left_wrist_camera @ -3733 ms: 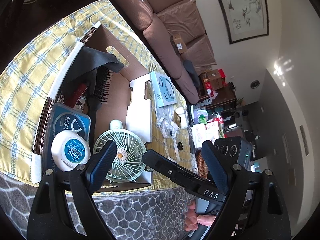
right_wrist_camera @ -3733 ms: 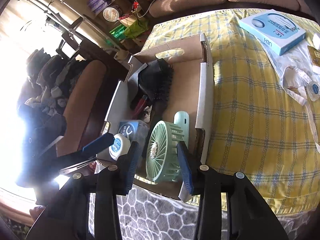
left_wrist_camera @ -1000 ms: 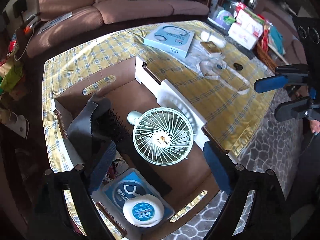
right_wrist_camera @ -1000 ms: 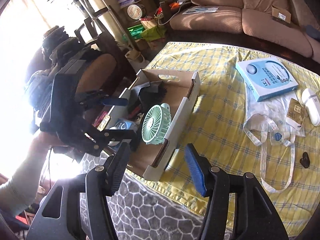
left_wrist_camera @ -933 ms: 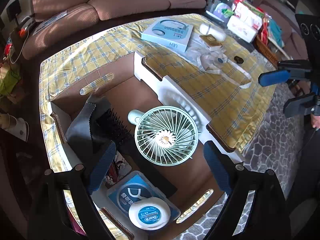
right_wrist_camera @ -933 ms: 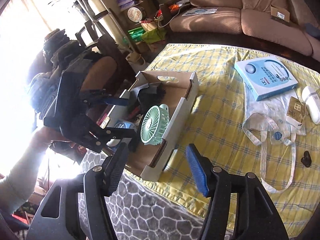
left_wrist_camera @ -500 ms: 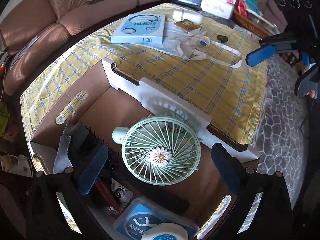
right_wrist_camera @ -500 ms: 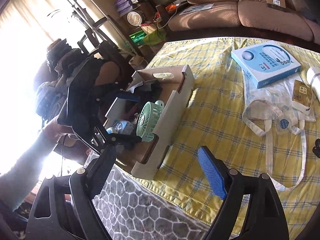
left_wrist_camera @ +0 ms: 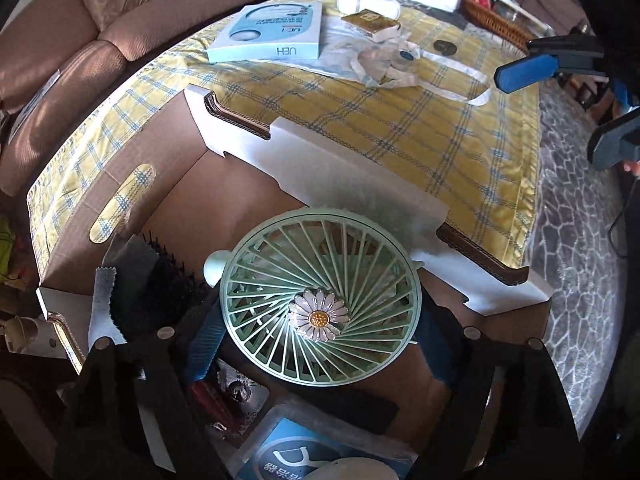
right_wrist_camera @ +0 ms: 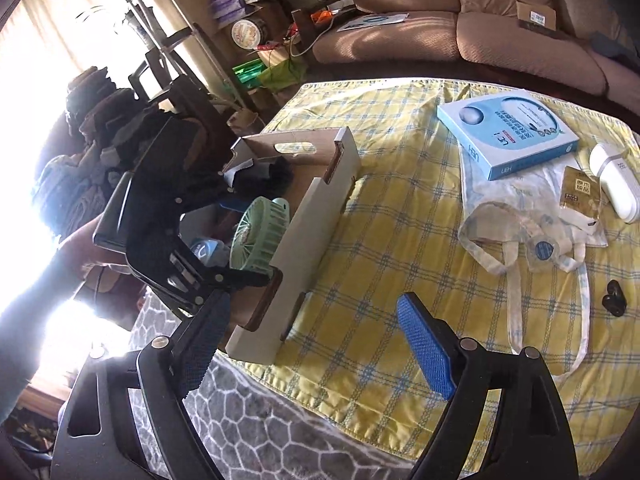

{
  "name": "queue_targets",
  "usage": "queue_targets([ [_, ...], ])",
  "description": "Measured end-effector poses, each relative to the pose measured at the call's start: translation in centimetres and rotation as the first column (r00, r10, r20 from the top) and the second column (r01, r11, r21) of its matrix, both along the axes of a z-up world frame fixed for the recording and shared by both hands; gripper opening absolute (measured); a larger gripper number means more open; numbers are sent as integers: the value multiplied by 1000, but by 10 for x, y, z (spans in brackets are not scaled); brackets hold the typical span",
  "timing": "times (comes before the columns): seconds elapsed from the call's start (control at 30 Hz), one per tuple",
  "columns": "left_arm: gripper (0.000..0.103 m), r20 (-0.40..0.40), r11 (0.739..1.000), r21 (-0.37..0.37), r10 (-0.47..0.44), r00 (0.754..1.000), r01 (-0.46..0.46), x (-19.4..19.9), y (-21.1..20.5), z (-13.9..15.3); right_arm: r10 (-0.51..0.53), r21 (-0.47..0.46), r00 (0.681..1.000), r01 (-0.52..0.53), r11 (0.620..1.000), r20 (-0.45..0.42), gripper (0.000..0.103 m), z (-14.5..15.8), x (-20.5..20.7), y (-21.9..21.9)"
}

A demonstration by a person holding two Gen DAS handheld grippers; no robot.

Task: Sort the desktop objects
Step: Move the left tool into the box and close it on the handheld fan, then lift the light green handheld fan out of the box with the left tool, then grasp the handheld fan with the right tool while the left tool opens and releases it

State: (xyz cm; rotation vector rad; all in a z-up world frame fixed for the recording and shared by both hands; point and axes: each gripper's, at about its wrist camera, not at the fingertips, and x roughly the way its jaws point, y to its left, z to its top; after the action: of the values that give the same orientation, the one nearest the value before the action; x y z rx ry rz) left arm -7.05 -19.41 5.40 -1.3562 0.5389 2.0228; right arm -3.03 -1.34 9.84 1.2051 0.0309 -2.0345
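A mint-green handheld fan [left_wrist_camera: 320,300] with a daisy at its hub stands in the cardboard box [left_wrist_camera: 340,168] on the yellow checked tablecloth. My left gripper [left_wrist_camera: 320,344] points down over the fan. Its jaws are closing, and the blue pads [left_wrist_camera: 204,344] sit against the rim on both sides. The right wrist view shows the same grip, with the fan [right_wrist_camera: 260,236] between the left gripper's [right_wrist_camera: 248,240] fingers. My right gripper [right_wrist_camera: 310,308] hangs open and empty over the table's front edge, beside the box's [right_wrist_camera: 320,216] white wall.
The box also holds a black hairbrush [left_wrist_camera: 160,284], a grey cloth [left_wrist_camera: 104,300] and a blue floss pack [left_wrist_camera: 304,456]. On the cloth lie a light blue carton [right_wrist_camera: 508,136], a white tote bag [right_wrist_camera: 520,216], a gold packet [right_wrist_camera: 578,192], a white case [right_wrist_camera: 612,176] and a small black item [right_wrist_camera: 612,300]. A sofa stands behind.
My left gripper has sunk onto the fan and its jaws, first wider, have narrowed around the rim. My right gripper's jaws have spread wide; it stays near the table edge.
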Motion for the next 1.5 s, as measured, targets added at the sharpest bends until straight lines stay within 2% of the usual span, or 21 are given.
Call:
queue_targets([
  [0.17,83,-50,998,55,30,998,-28,8,-11,28,-2,29,1000,3,1000,-30,87,4,5,-5],
  [0.33,83,-89,978,194,98,991,-79,19,-29,63,-15,7,1000,15,1000,-26,87,13,10,-9],
  [0.37,83,-101,969,229,115,988,-90,23,-32,72,-20,-26,1000,20,999,-6,87,15,10,-8],
  [0.43,83,-115,933,343,159,981,-111,34,-41,90,-19,-191,994,40,981,108,87,16,6,-1],
  [0.47,83,-120,904,412,179,976,-115,41,-45,99,-12,-303,981,72,950,194,88,13,3,5],
  [0.53,83,-133,832,541,226,965,-120,58,-52,117,19,-504,923,193,842,384,97,0,-2,15],
  [0.63,83,-128,688,718,282,951,-107,81,-59,138,186,-712,795,379,591,577,99,-25,2,13],
  [0.67,83,-122,639,762,298,947,-103,88,-60,142,245,-749,766,416,516,595,99,-30,5,7],
  [0.73,83,-102,555,826,313,944,-94,98,-60,147,342,-804,741,446,395,578,101,-32,15,-7],
  [0.83,83,-64,449,889,323,944,-94,107,-62,147,433,-841,721,479,253,541,102,-30,26,-24],
  [0.93,83,-4,284,954,334,942,-97,110,-74,141,514,-839,689,531,121,511,102,-35,34,-36],
  [0.97,83,-2,248,965,334,943,-86,112,-76,139,524,-835,686,542,94,504,103,-36,34,-37],
  [1.03,83,-13,222,973,329,944,-64,114,-77,135,524,-831,686,551,78,504,103,-37,33,-38],
  [1.07,83,-6,224,972,333,943,-73,112,-78,132,525,-836,685,539,100,505,103,-35,32,-41],
  [1.17,83,28,227,967,349,937,-114,101,-78,123,428,-859,748,481,176,507,101,-25,31,-39],
  [1.27,83,47,192,974,359,932,-123,99,-83,116,437,-852,738,500,157,514,90,-30,27,-39],
  [1.3,83,44,194,973,360,932,-121,102,-83,114,429,-851,739,497,171,519,87,-30,25,-38],
  [1.37,83,26,226,967,374,927,-118,105,-79,115,409,-856,754,476,201,515,87,-26,23,-37],
  [1.43,83,28,208,971,376,926,-114,107,-78,114,445,-855,733,483,191,514,88,-28,22,-40],
  [1.47,83,32,206,971,379,925,-118,106,-77,114,483,-847,705,500,181,520,91,-33,24,-43],
  [1.5,83,23,213,971,376,926,-111,107,-74,114,521,-827,664,537,167,537,101,-41,27,-46],
])
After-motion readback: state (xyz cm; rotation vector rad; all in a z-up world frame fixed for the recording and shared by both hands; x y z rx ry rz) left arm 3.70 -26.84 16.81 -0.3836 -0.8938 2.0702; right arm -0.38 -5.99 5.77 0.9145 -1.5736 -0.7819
